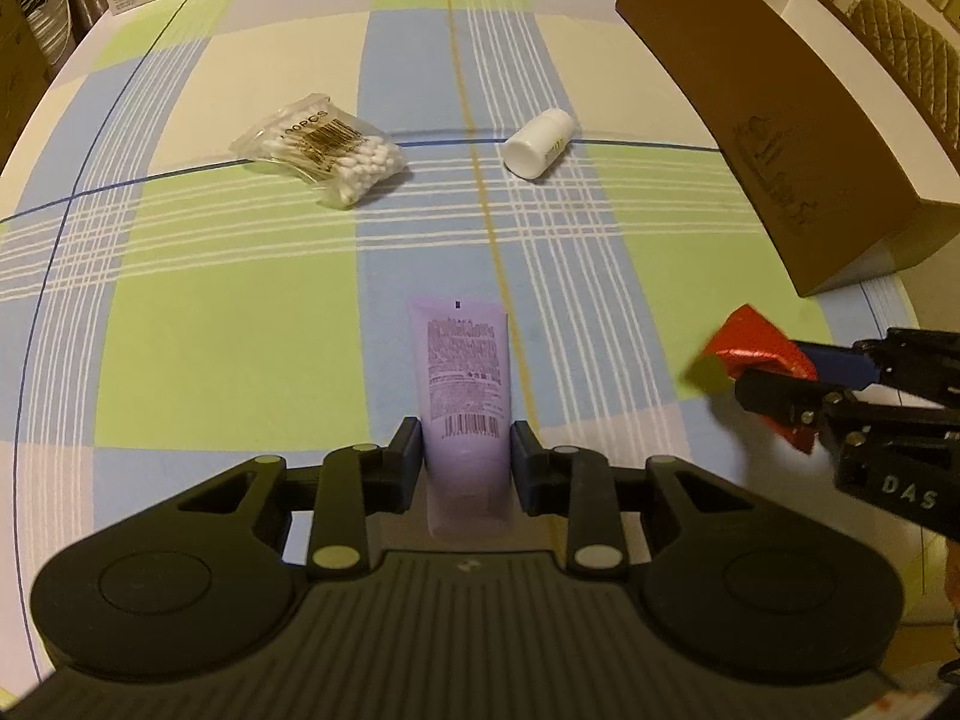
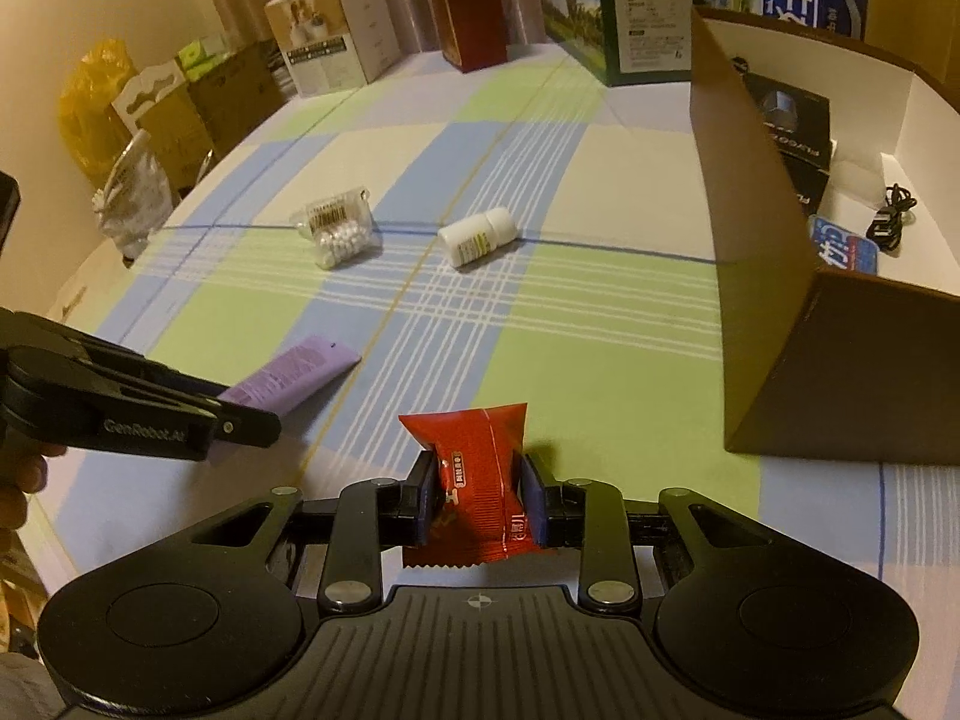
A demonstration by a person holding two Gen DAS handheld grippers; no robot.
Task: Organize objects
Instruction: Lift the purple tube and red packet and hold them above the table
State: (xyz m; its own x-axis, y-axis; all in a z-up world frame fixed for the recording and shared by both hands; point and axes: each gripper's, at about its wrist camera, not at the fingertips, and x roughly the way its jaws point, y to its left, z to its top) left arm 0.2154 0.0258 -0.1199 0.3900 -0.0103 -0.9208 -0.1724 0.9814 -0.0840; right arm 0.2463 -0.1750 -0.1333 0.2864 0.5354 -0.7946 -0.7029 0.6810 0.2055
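My left gripper [image 1: 465,450] is shut on a purple tube [image 1: 463,372], which points forward over the checked tablecloth; the tube also shows in the right wrist view [image 2: 294,375]. My right gripper [image 2: 477,498] is shut on a red snack packet [image 2: 474,474], held just above the cloth; the packet shows at the right in the left wrist view [image 1: 756,348]. A bag of cotton swabs [image 1: 327,150] and a white pill bottle [image 1: 537,141] on its side lie farther out on the table.
An open brown cardboard box [image 2: 756,228] stands at the right, holding a black box [image 2: 792,114], a cable [image 2: 894,213] and a blue pack [image 2: 843,249]. Cartons [image 2: 336,42] line the table's far edge. A chair [image 1: 906,60] is beyond the box.
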